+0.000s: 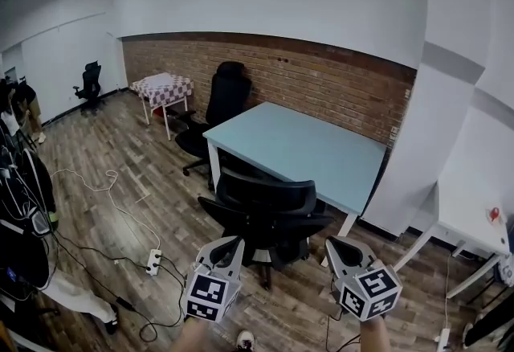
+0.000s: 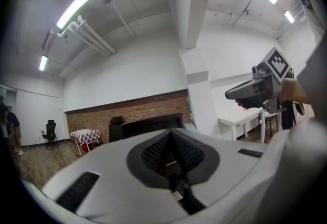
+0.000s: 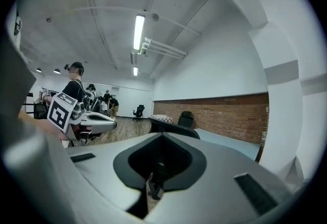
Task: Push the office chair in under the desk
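The black office chair (image 1: 265, 214) stands on the wood floor (image 1: 120, 182) at the desk's near long edge, its backrest turned toward the person. Its seat looks to reach partly beneath the light blue desk (image 1: 309, 151). Its wheeled base remains out on the floor on the person's side.

The left gripper (image 1: 237, 243) and the right gripper (image 1: 334, 245) are held side by side, pointing roughly level at the chair, left toward the backrest's left part, right just off its right side. Whether either touches the chair cannot be told. The left fingers (image 2: 156, 154) are pressed together with nothing between them. The right fingers (image 3: 176, 159) are likewise closed and empty.

A second black chair (image 1: 227, 93) sits at the desk's far left corner, before the brick wall (image 1: 321, 81). A small table with a checked cloth (image 1: 163, 88) stands further left. A white power strip (image 1: 153, 262) lies on the floor left of the grippers, and a white table (image 1: 474, 218) stands by the right wall.
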